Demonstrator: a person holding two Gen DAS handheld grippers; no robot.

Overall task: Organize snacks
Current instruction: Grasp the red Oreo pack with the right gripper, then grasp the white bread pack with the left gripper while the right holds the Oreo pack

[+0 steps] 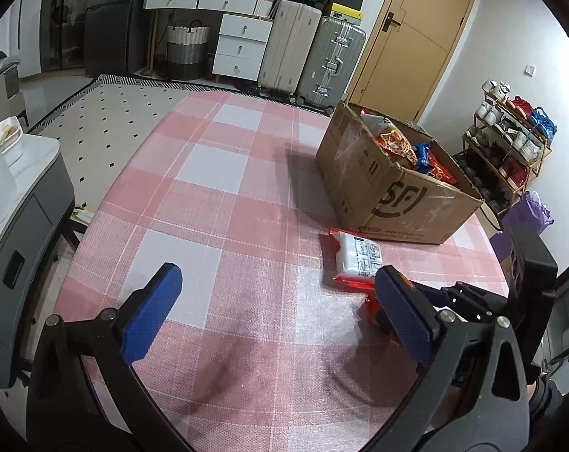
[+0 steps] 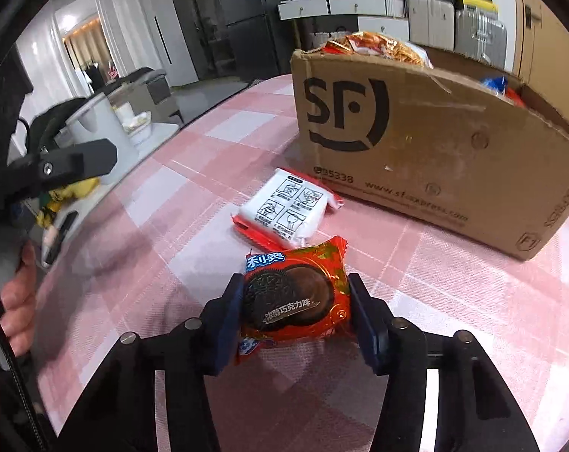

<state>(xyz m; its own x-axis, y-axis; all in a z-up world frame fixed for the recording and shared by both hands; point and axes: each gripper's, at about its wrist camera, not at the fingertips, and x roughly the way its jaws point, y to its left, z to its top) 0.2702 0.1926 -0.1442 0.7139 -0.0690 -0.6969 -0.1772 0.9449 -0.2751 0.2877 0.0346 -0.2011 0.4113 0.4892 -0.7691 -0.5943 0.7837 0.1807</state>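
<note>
An orange cookie packet (image 2: 295, 297) with a dark sandwich biscuit printed on it lies on the pink checked tablecloth (image 2: 141, 226). My right gripper (image 2: 295, 303) is shut on it, one blue pad against each side. Just beyond lies a white packet with red ends (image 2: 284, 211), also the white packet (image 1: 356, 260) in the left wrist view. Behind that stands an open cardboard box (image 2: 416, 132), the box (image 1: 378, 188) holding several snack bags. My left gripper (image 1: 280, 301) hovers open over bare cloth to the left, with nothing between its fingers.
A grey side cabinet (image 1: 24, 218) with white dishes stands off the table's left edge. Suitcases (image 1: 311, 52), white drawers (image 1: 243, 45) and a wooden door (image 1: 412, 34) line the far wall. A shoe rack (image 1: 510, 143) is at the right. A hand (image 2: 17, 301) shows at the left.
</note>
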